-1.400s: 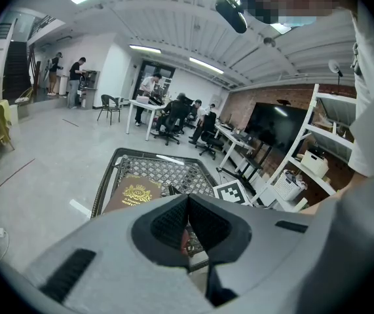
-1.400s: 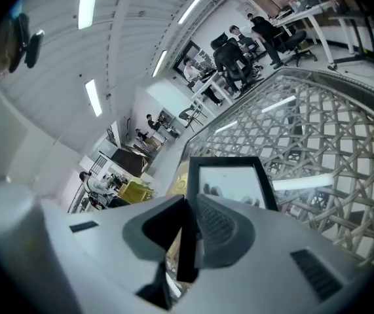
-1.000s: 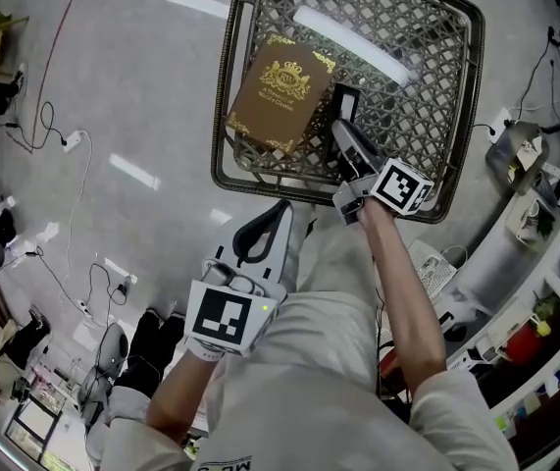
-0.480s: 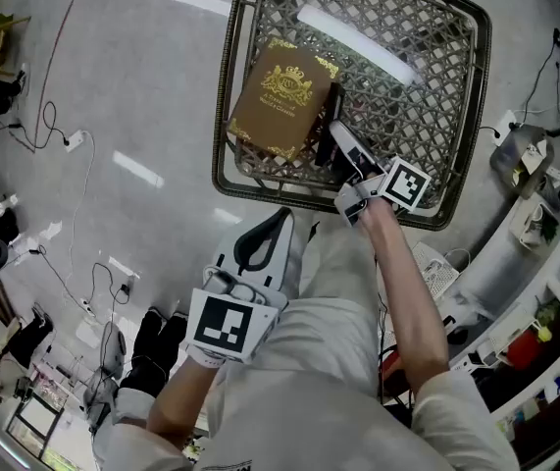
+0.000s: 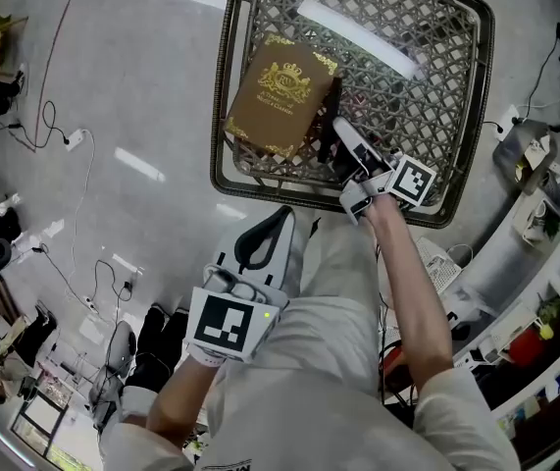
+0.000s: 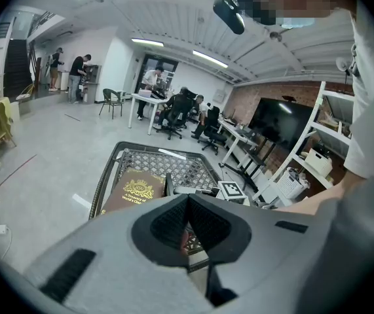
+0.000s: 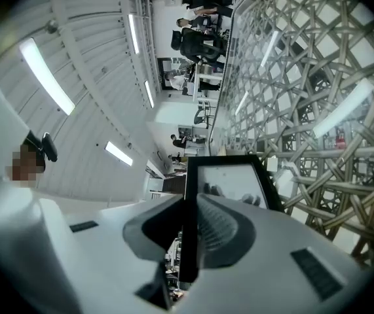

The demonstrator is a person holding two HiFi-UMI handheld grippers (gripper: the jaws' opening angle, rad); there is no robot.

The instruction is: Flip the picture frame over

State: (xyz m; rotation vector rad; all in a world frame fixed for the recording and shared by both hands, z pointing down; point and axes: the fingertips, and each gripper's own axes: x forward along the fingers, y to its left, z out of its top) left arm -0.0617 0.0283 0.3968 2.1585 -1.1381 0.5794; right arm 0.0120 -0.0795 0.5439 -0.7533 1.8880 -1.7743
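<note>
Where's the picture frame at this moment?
In the head view, right of centre, the frame stands on edge inside the wire basket, just right of the brown book, clamped in the right gripper.

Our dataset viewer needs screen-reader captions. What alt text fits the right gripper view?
The right gripper is shut on the edge of a black picture frame, its glossy pane showing beyond the jaws. A woven metal lattice fills the right side.
</note>
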